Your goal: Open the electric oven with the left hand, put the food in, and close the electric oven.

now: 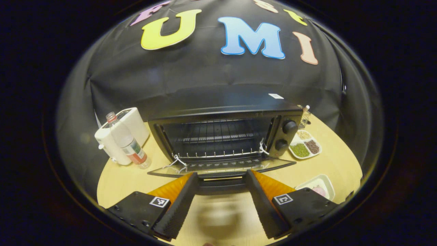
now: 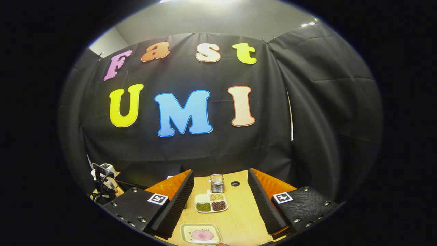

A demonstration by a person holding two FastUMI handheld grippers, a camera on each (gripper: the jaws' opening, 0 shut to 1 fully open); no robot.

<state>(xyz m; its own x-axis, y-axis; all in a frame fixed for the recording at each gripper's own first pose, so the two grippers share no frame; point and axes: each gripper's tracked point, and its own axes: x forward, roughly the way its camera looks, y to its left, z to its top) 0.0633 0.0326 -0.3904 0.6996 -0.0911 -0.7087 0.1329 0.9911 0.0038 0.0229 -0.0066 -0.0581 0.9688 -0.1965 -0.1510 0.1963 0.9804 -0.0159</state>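
Both tools gape empty: food [image 2: 202, 234] lies just ahead between the right tool [image 2: 221, 201] fingers, oven [image 1: 222, 136] open before the left tool [image 1: 221, 191].

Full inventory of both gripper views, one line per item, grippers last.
electric oven: 1, black, table centre, door dropped open, wire rack inside, two knobs on its right.
white appliance: 1, white, left of oven.
plastic bottle: 1, clear with pink cap, in front of the appliance.
divided dish: 1, white, holding green, brown and pale grains, right of oven.
food tray: 1, white with pink food, near table edge, between right gripper's fingers in view.
metal holder: 1, silvery, behind divided dish.
table: 1, light wood.
left gripper: black and orange, open, fingertips at the door's front edge.
right gripper: black and orange, open, above table.
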